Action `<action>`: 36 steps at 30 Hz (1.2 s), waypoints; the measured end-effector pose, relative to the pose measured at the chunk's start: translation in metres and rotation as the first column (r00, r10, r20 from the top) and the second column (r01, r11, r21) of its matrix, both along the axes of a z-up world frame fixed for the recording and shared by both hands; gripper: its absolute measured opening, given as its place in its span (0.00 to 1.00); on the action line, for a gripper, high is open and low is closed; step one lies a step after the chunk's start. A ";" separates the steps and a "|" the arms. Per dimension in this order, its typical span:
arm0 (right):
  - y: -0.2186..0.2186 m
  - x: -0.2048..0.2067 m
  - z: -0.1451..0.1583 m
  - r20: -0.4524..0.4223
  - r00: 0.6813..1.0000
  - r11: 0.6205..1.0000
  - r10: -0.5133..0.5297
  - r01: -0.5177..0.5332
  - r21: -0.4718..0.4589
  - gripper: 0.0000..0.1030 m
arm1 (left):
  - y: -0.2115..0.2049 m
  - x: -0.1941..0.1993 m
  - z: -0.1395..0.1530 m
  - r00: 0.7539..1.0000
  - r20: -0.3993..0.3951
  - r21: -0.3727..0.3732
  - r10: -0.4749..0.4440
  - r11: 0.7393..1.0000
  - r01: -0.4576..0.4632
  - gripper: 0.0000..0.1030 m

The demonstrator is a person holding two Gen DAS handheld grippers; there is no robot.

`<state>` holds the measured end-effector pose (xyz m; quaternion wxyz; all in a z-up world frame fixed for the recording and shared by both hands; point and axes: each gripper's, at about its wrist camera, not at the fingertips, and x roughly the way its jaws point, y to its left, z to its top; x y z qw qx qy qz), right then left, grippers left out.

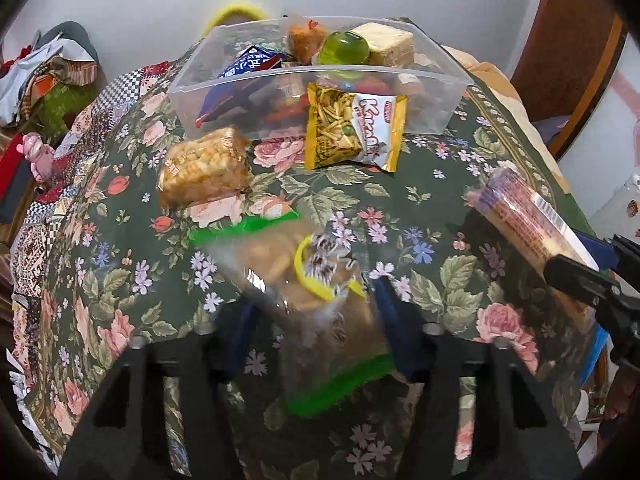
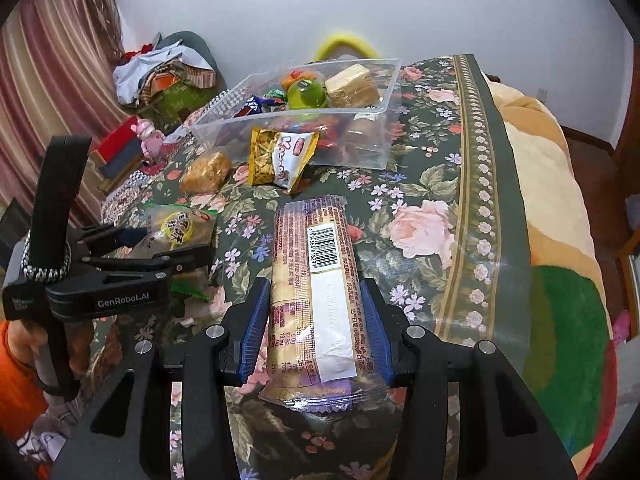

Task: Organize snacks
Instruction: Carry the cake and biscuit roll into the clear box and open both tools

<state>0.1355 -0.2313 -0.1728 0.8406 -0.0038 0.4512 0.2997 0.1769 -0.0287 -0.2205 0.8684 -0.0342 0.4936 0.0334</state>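
Note:
My left gripper is shut on a clear snack bag with green ends, held above the floral tablecloth; it also shows in the right wrist view. My right gripper is shut on a long biscuit packet with a barcode, seen at the right in the left wrist view. A clear plastic bin holding several snacks stands at the far side of the table. A yellow noodle-snack bag leans on the bin's front. A wrapped golden puffed bar lies to its left.
The floral tablecloth covers the table. A pile of clothes and a pink toy lie beyond the left edge. A blanket lies to the right. A wooden door stands at the back right.

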 end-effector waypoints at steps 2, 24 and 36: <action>-0.002 0.001 0.001 -0.001 1.000 1.000 0.004 -0.004 0.008 0.41 | -0.002 -0.001 0.002 1.000 0.007 0.001 0.007 1.000 -0.007 0.39; 0.032 0.055 0.045 0.083 0.991 0.994 -0.109 0.107 0.025 0.41 | 0.045 0.030 0.069 0.977 0.202 -0.058 -0.069 0.995 0.082 0.38; 0.068 0.115 0.050 0.130 0.980 0.987 -0.153 0.158 -0.026 0.41 | 0.094 0.110 0.075 0.969 0.237 -0.050 -0.071 0.995 0.085 0.38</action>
